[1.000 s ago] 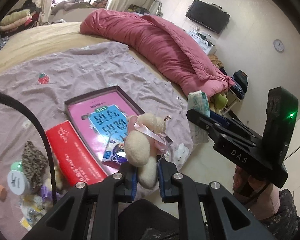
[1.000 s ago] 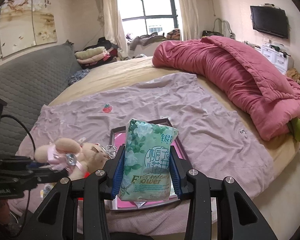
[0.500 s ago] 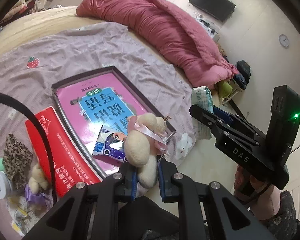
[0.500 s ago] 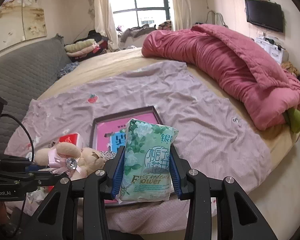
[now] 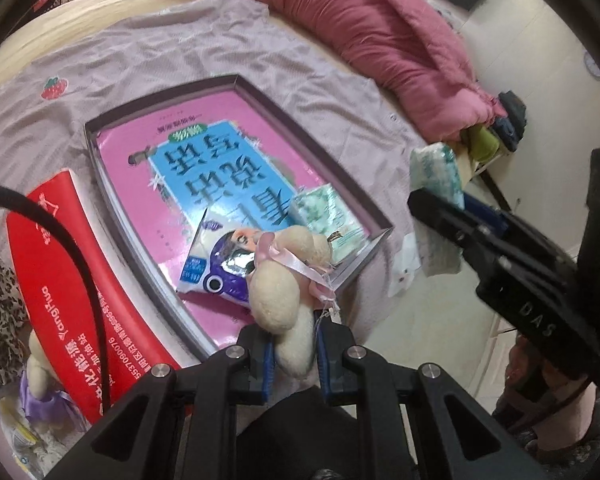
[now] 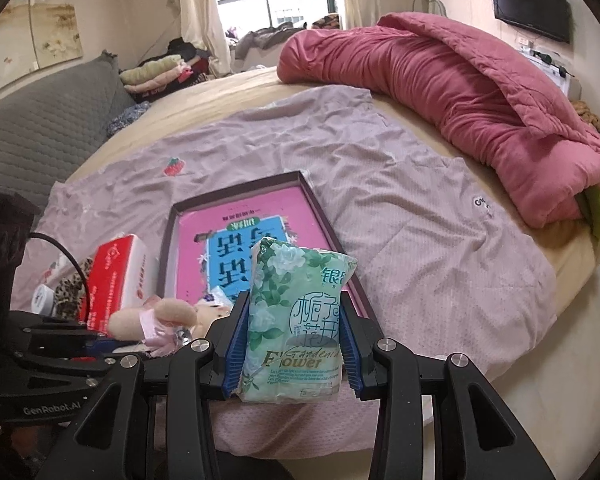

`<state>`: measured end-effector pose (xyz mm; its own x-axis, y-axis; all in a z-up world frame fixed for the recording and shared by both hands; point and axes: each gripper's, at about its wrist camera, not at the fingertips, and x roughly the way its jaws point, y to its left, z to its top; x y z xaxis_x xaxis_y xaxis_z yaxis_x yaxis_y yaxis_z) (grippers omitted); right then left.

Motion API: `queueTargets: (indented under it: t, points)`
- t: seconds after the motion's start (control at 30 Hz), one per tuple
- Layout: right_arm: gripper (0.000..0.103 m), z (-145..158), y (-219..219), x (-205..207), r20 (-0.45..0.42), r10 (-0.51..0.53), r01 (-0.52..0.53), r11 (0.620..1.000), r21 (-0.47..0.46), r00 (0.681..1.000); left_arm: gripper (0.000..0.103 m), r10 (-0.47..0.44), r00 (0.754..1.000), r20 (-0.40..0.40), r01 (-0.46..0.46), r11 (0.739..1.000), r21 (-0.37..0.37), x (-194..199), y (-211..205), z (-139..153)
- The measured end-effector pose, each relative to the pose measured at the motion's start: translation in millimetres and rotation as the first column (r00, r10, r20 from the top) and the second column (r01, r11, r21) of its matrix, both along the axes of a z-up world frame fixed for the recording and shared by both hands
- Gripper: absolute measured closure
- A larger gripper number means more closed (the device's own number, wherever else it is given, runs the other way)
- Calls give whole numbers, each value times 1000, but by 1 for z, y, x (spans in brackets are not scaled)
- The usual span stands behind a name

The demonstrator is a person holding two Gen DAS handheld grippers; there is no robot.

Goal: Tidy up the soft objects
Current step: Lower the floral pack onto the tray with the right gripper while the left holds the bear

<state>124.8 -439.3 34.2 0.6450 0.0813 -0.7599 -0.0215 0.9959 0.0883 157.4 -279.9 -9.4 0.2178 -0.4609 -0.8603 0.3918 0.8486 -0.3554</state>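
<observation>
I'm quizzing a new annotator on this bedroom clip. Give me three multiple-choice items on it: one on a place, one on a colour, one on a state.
1. Where does the tray lie?
A. on the lilac sheet
B. on the floor
C. on the pink quilt

2. What colour is the box beside the tray?
A. green
B. red
C. black

3. What do the left tongs hold?
A. nothing
B. a tissue pack
C. a plush toy

Key:
1 A: the lilac sheet shows all round the tray's rim.
2 B: its long face is red with white print.
3 C: the plush toy sits pinched between the blue pads, while the tissue pack is in the right tongs.
</observation>
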Motion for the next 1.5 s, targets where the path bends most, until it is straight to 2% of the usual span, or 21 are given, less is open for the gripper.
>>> queueTargets:
  t: [0.33, 0.6, 0.83, 0.97, 1.3, 1.43, 1.5]
  points:
    - [61, -32, -4, 24, -66, 6, -8, 999, -35, 998, 85, -33, 999, -26, 35, 997, 69, 4, -10, -18]
    - [61, -55, -2, 44, -109, 30, -36, 998, -54, 994, 85, -57, 998, -23, 58, 994, 90, 1, -17, -23]
    - [61, -73, -1, 59, -144, 41, -57, 993, -107, 989, 85, -50, 998, -32, 53, 993, 104, 7, -18, -26]
    - [60, -81, -4, 63, -157, 37, -52, 994, -94, 987, 85, -43, 998, -37, 47, 993, 107, 7, -17, -26]
    - [57, -80, -5, 56, -132, 50, -59, 996, -67, 990, 85, -63, 997, -40, 68, 991, 119, 2, -22, -25]
    - [45, -74, -5, 51, -105, 58, -65, 996, -63, 993, 85, -68, 997, -38, 72, 989, 129, 1, -24, -26]
    - [44, -73, -5, 50, -105, 58, -65, 995, -69, 993, 84, -65, 997, -41, 70, 988, 137, 2, -24, -27]
